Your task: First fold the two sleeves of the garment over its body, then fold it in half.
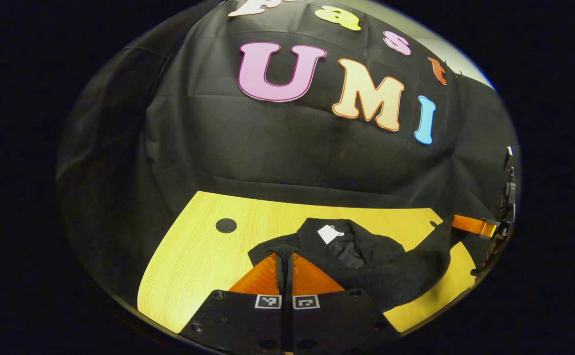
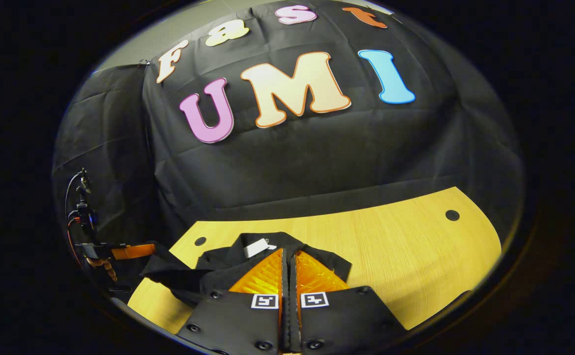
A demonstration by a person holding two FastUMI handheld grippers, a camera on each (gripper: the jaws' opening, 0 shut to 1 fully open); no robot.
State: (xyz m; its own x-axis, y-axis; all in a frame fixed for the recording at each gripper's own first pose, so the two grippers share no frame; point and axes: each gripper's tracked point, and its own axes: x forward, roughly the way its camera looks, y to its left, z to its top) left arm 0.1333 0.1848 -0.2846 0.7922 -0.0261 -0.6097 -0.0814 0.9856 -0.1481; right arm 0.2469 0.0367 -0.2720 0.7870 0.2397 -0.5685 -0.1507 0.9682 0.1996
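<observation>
A black garment [image 1: 366, 256] with a white tag [image 1: 329, 233] at its collar lies on the yellow wooden table [image 1: 203, 261]. My left gripper [image 1: 285, 256] is shut on the garment's edge near the collar. Farther off at the right, my right gripper [image 1: 457, 223] pinches a stretch of fabric and holds it taut above the table. In the right gripper view, my right gripper [image 2: 287, 254] is shut on the garment [image 2: 218, 261] just beside the tag [image 2: 256, 247]. The left gripper [image 2: 144, 250] grips a raised flap of cloth at the far left.
The table [image 2: 405, 246] has bare wood to the right of the garment, with a round dark hole [image 2: 452, 215] near its far corner and another hole [image 2: 200, 241] at the left. A similar hole [image 1: 226, 225] lies left of the garment. Black cloth walls stand behind.
</observation>
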